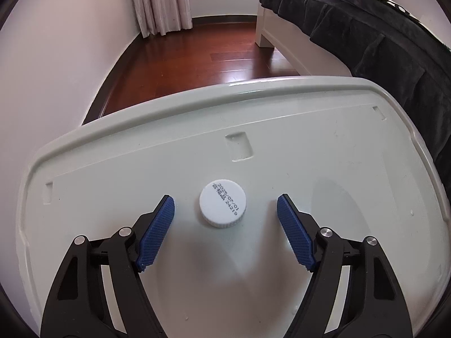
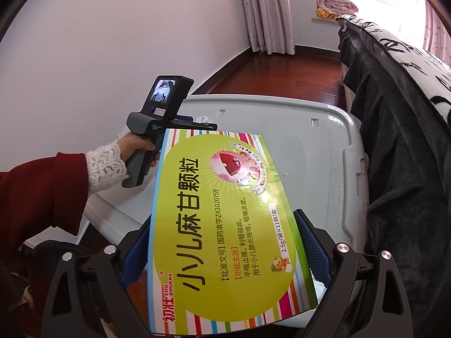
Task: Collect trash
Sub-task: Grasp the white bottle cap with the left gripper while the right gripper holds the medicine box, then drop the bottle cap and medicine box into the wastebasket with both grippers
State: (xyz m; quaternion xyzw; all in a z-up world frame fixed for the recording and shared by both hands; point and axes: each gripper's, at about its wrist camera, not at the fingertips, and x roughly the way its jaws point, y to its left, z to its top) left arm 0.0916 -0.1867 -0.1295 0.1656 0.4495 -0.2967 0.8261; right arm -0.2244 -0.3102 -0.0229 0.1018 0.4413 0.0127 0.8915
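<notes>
A white screw cap [image 1: 222, 204] with a printed date lies flat on a pale plastic lid [image 1: 310, 155]. My left gripper [image 1: 225, 198] is open and straddles the cap, with a clear gap between each blue pad and the cap's rim. In the right wrist view my right gripper [image 2: 222, 219] is shut on a green and striped medicine box [image 2: 225, 225], held by its long sides above the same lid [image 2: 310, 146]. A hand [image 2: 132, 143] in a red sleeve with a lace cuff holds the left gripper's handle [image 2: 166, 104] beyond the box.
A bed with a dark blanket [image 1: 380, 56] runs along the right side, close to the lid's edge. Red-brown wood floor [image 1: 211, 56] lies beyond the lid. A white wall [image 1: 56, 70] is on the left and curtains [image 1: 160, 0] hang at the far end.
</notes>
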